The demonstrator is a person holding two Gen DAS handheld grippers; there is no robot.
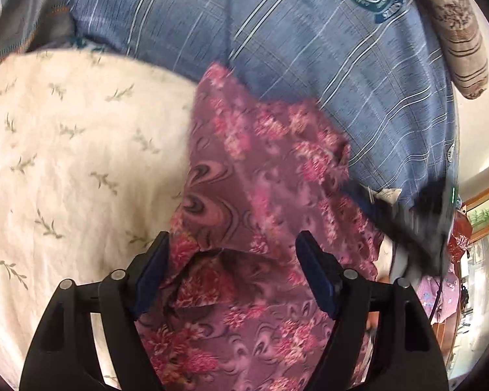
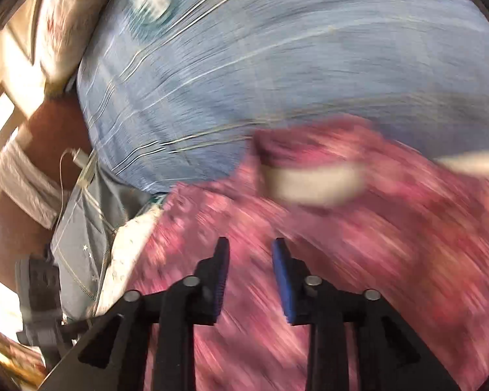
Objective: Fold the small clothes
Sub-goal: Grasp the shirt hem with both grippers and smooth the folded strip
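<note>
A pink-purple floral garment (image 1: 260,202) lies crumpled on a cream leaf-print sheet (image 1: 65,163). My left gripper (image 1: 233,244) is open, its jaws wide apart over a folded edge of the garment, holding nothing. The right gripper shows at the right of the left wrist view (image 1: 417,228) as a dark blur over the garment's far edge. In the right wrist view the same garment (image 2: 309,244) is smeared by motion, and my right gripper (image 2: 251,247) hangs above it with jaws partly apart and nothing between them.
A blue striped pillow with a crest (image 1: 293,49) lies behind the garment, also in the right wrist view (image 2: 260,65). A brown patterned bolster (image 1: 456,32) lies at the far right. A white cable and plug (image 2: 78,163) and grey bedding (image 2: 81,228) sit by the bed's edge.
</note>
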